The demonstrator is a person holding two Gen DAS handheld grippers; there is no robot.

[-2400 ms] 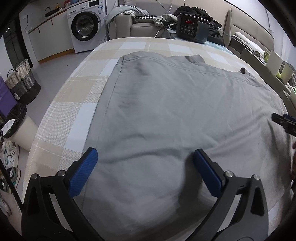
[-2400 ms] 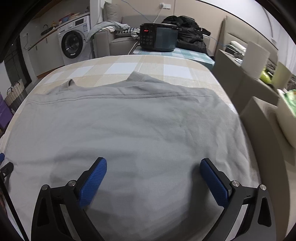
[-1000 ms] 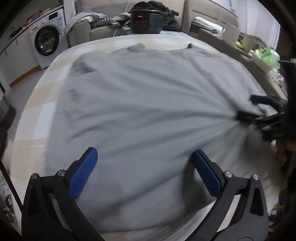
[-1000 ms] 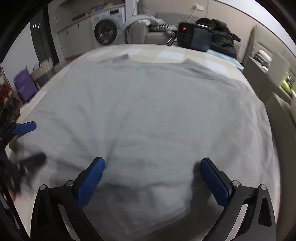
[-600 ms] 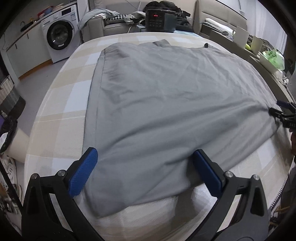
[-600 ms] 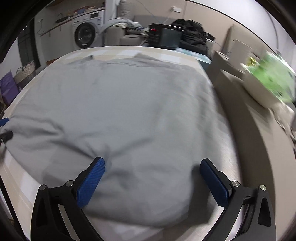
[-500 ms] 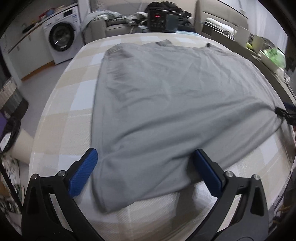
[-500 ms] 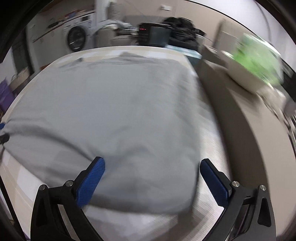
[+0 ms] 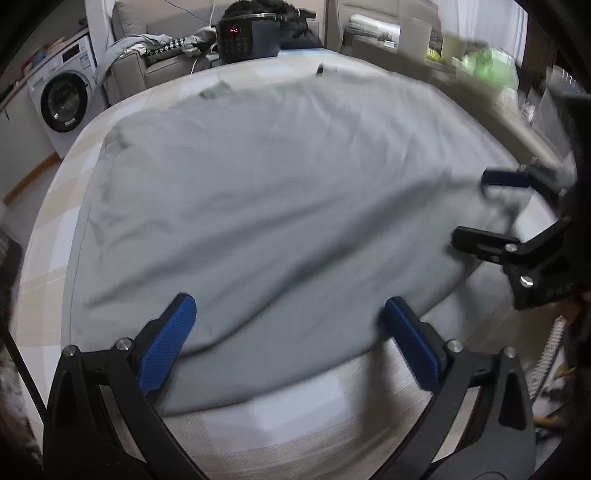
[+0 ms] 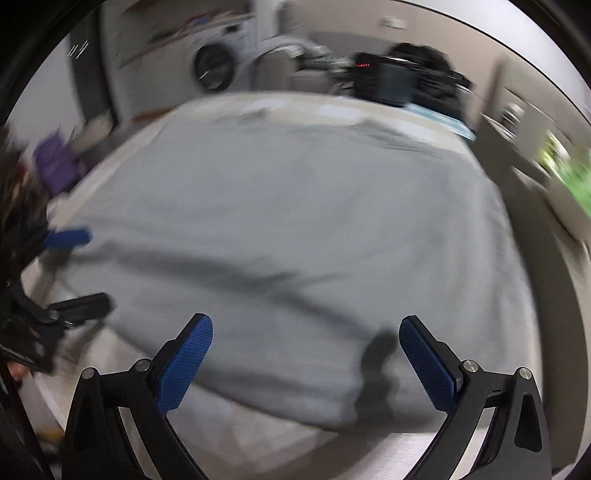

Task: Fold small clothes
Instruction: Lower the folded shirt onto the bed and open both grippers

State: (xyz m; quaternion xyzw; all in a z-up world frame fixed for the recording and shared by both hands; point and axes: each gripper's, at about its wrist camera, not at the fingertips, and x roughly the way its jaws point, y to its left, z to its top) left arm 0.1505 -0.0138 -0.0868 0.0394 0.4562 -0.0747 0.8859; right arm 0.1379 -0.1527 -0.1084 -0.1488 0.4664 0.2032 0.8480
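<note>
A large grey garment [image 9: 277, 203] lies spread flat over the checked tablecloth [image 9: 295, 417], with soft creases running across it. My left gripper [image 9: 290, 343] is open just above the garment's near hem, holding nothing. My right gripper [image 9: 487, 208] shows at the garment's right corner, its fingers apart. In the blurred right wrist view, the right gripper [image 10: 306, 365] is open over the hem of the grey garment [image 10: 295, 229]. The left gripper [image 10: 74, 273] stands open at the left corner there.
A washing machine [image 9: 64, 107] and a sofa heaped with clothes [image 9: 155, 55] stand beyond the table. A black appliance with a red display [image 9: 247, 35] sits at the far edge. Boxes and green items [image 9: 487, 70] line the right side. A strip of bare tablecloth lies in front of the hem.
The garment has slid away from the near table edge, baring tablecloth in front. Both cameras have swung inward, so each gripper now shows larger in the other's view. Both stay open.
</note>
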